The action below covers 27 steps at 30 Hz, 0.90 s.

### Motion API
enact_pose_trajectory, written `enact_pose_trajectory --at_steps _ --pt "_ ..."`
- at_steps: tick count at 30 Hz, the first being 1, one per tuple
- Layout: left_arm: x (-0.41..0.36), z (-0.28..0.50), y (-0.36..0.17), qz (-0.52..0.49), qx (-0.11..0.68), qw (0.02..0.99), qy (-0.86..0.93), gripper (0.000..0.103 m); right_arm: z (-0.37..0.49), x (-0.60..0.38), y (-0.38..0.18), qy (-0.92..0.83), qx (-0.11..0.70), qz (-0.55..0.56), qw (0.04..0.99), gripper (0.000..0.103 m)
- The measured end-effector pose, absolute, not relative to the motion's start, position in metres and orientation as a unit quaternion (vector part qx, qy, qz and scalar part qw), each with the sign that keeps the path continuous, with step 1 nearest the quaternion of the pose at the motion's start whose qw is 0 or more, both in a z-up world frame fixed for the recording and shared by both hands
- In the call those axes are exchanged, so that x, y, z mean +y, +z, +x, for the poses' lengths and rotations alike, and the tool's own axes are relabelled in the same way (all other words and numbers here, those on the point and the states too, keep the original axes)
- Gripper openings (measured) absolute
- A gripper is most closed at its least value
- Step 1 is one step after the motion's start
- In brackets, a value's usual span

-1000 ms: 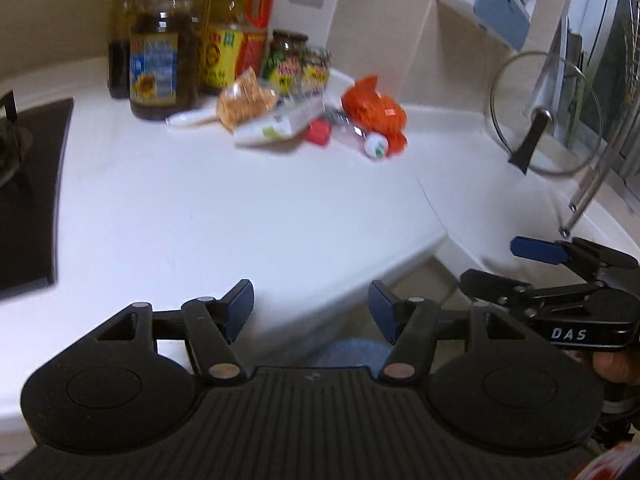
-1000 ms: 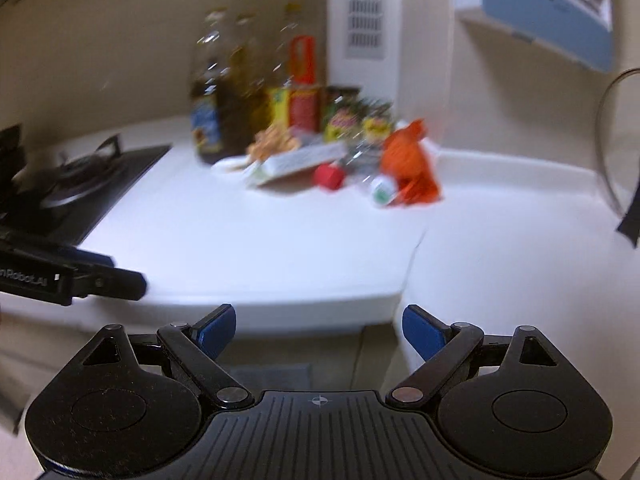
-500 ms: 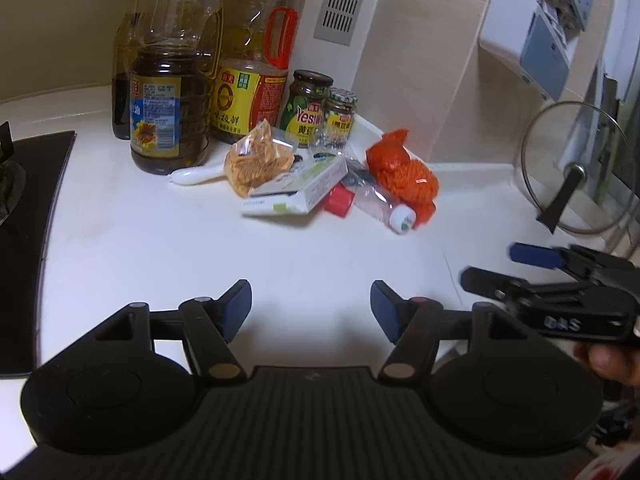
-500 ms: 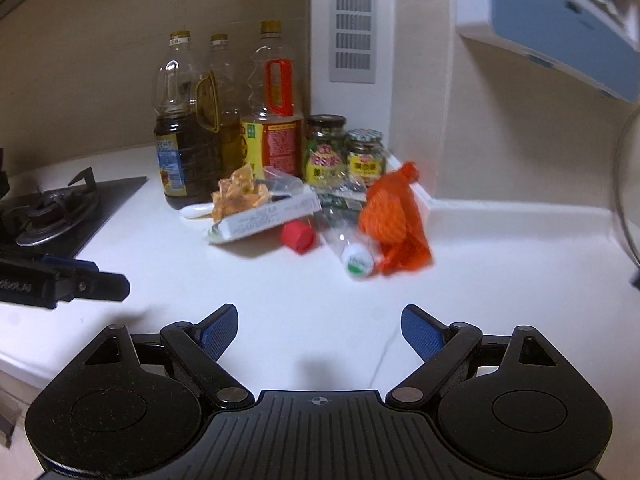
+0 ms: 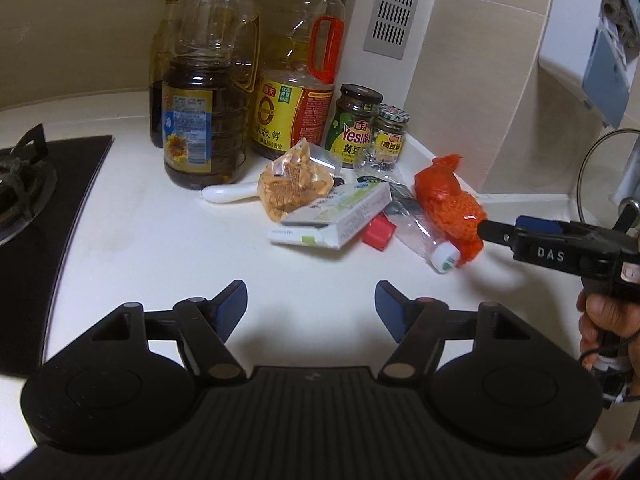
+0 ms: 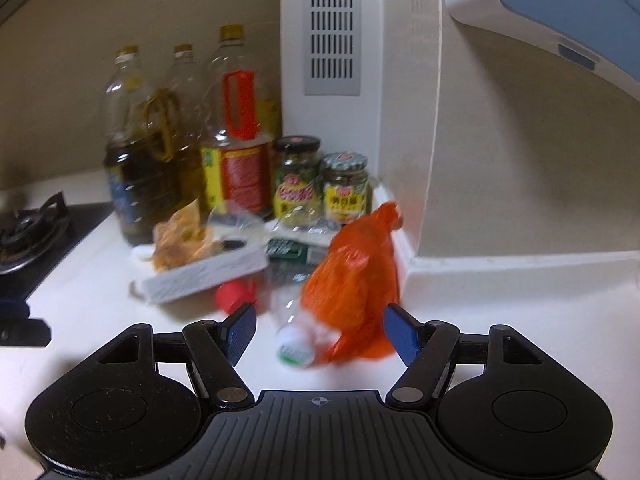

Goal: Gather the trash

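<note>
A heap of trash lies on the white counter [image 5: 168, 248]: an orange net bag [image 5: 448, 204], a clear crushed bottle [image 5: 420, 236] with a white cap, a white-green carton [image 5: 336, 216], a crinkled snack wrapper [image 5: 292, 188] and a red piece [image 5: 378, 232]. My right gripper [image 6: 320, 328] is closing, with the bottle's cap [image 6: 296, 348] and the low end of the orange bag [image 6: 352, 292] just ahead between its blue pads, not pressed. It also shows in the left wrist view, right gripper [image 5: 508, 226], against the bag. My left gripper [image 5: 310, 304] is opening over bare counter, short of the carton.
Several oil bottles [image 5: 204, 120] and two jars [image 5: 356, 128] stand behind the heap against the wall. A gas hob [image 5: 24, 184] fills the left. A glass lid [image 5: 600, 168] leans at the right. A white spoon [image 5: 230, 192] lies by the wrapper.
Both grippers have come forward from the counter's edge toward the heap. The right one reached the orange bag and its jaws narrowed. The left jaws widened a little.
</note>
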State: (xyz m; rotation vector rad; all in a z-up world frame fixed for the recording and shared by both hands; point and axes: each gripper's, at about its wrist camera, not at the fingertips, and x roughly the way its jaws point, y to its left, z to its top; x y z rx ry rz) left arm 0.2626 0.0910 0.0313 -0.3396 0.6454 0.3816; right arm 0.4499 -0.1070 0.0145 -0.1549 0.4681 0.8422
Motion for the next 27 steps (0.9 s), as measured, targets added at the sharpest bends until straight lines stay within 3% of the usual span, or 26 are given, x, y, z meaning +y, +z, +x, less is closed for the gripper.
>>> enact_pose_trajectory --at_steps 6,8,9,10,12,23,27 --pt "0.106 0.295 0.032 -0.148 0.318 0.921 0.168 0.075 0.475 -0.082 0.004 0.397 0.241 -0.081 0.882 0.064" --pt "0.113 0.305 0.031 -0.148 0.32 0.922 0.163 0.075 0.479 -0.076 0.0 0.398 0.246 -0.088 0.879 0.053" --pt "0.116 0.31 0.03 -0.147 0.32 0.922 0.161 0.077 0.48 -0.074 -0.002 0.398 0.249 -0.092 0.878 0.037" --pt "0.12 0.314 0.028 -0.146 0.32 0.922 0.159 0.079 0.48 -0.073 -0.003 0.396 0.253 -0.095 0.878 0.032" --pt "0.127 0.325 0.023 -0.145 0.327 0.922 0.15 0.083 0.478 -0.076 -0.002 0.394 0.253 -0.092 0.879 0.03" --pt "0.167 0.383 -0.011 -0.197 0.363 0.906 0.093 0.083 0.453 -0.099 0.007 0.39 0.253 -0.097 0.88 0.029" --pt "0.168 0.39 -0.014 -0.192 0.368 0.907 0.077 0.071 0.45 -0.101 0.006 0.387 0.258 -0.099 0.88 0.029"
